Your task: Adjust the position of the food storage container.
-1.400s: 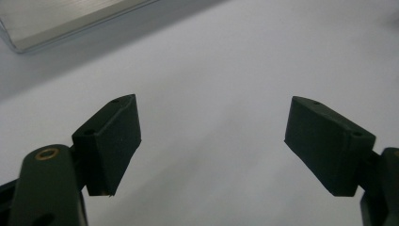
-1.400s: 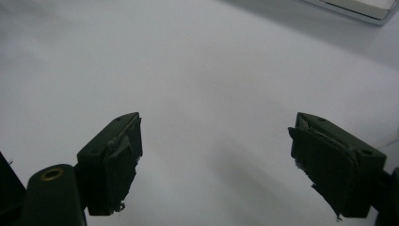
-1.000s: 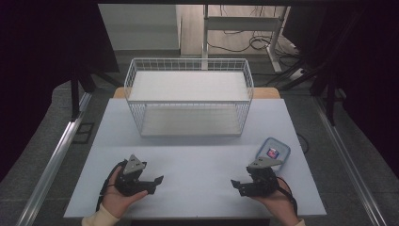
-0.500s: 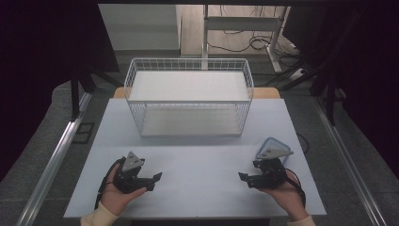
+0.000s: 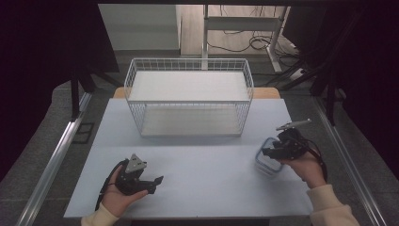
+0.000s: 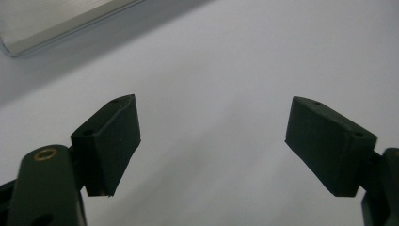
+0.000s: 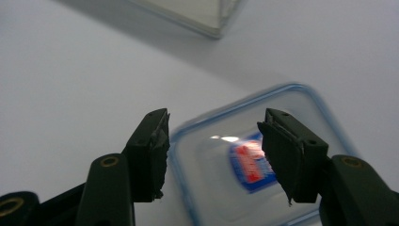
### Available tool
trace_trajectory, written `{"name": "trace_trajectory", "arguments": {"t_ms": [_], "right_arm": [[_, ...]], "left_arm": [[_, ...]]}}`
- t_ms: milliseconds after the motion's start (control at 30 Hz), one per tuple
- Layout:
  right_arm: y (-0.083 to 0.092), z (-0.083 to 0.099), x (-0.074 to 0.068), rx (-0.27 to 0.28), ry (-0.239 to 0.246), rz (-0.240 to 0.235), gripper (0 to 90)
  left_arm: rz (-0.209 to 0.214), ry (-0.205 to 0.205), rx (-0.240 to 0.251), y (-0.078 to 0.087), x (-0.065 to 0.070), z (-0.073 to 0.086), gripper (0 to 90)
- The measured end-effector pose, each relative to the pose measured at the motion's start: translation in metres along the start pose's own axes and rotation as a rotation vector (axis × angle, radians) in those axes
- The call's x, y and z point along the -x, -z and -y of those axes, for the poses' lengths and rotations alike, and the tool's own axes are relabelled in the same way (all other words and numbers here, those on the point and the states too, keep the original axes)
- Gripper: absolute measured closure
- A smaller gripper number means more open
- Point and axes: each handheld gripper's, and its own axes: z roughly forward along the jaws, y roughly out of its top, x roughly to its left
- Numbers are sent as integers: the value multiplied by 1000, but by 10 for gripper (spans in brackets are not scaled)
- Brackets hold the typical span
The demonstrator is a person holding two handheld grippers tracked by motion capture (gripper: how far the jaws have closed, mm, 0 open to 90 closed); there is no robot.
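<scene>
A clear plastic container point(image 5: 264, 162) with a blue-rimmed lid and a red and blue label lies flat on the white table point(image 5: 202, 160) at the right. My right gripper point(image 5: 268, 151) hovers over it, pointing left. In the right gripper view the container point(image 7: 221, 188) shows beyond the jaws of that gripper point(image 7: 211, 141). Those jaws have just been closing; they stand apart and no pad presses on the lid. At the front left my left gripper point(image 5: 157, 180) rests near the table, and its jaws point(image 6: 211, 141) are wide apart over bare tabletop.
A white wire basket point(image 5: 188, 96) stands at the back middle of the table; it has a flat pale bottom and nothing in it. Its edge shows at the top of both gripper views. Dark floor and metal rails flank the table.
My right hand has moved away from the front edge and risen, coming over the container. Its jaws have narrowed. The left hand has stayed put.
</scene>
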Motion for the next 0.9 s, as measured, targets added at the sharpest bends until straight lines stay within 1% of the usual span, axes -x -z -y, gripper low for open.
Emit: {"name": "trace_trajectory", "arguments": {"t_ms": [33, 67, 133, 267, 333, 400, 433, 467, 500, 533, 567, 600, 633, 667, 700, 767, 833, 867, 900], "right_arm": [[-1, -2, 6, -10, -3, 10, 412], [-1, -2, 6, -10, -3, 10, 412], [-3, -7, 16, -40, -5, 30, 411], [-7, -15, 36, -73, -19, 68, 462], [-9, -18, 47, -86, -22, 98, 510], [-12, -19, 57, -98, -37, 121, 562], [-15, -19, 66, -120, -51, 126, 642], [-17, -19, 70, -130, -52, 131, 678], [-17, -19, 70, -130, -52, 131, 678], [-20, -19, 77, -145, -56, 139, 743], [-20, -19, 77, -145, -56, 139, 743], [-23, -19, 82, -152, -58, 146, 793], [-23, -19, 82, -152, -58, 146, 793], [-26, -19, 86, -162, -50, 154, 871], [-27, -18, 87, -166, -45, 163, 891], [-28, -18, 89, -167, -41, 168, 893], [-35, -16, 90, -187, -33, 173, 894], [-35, -16, 90, -187, -33, 173, 894], [-41, -14, 88, -213, -2, 180, 894]], "left_arm": [[-1, 1, -1, 0, 0, 0, 183], [-1, 1, -1, 0, 0, 0, 183], [1, -2, -7, -2, 1, 0, 181], [2, -10, -14, -3, 3, 0, 179], [3, -10, -18, -3, 3, 0, 179], [4, -9, -19, -3, 3, 0, 179], [4, -10, -19, -3, 3, 0, 179], [4, -12, -19, -3, 3, 0, 179], [6, -12, -19, -3, 3, 0, 179], [7, -13, -20, -3, 3, 0, 178], [7, -13, -20, -3, 3, 0, 178], [6, -12, -22, -4, 3, 1, 179], [6, -12, -22, -4, 3, 1, 179], [5, -11, -21, -4, 2, 1, 178], [4, -10, -21, -4, 2, 1, 178], [5, -9, -19, -4, 2, 1, 179], [6, -11, -21, -4, 1, 1, 179], [4, -12, -23, -4, 1, 1, 179], [5, -13, -25, -4, 1, 1, 178]]}}
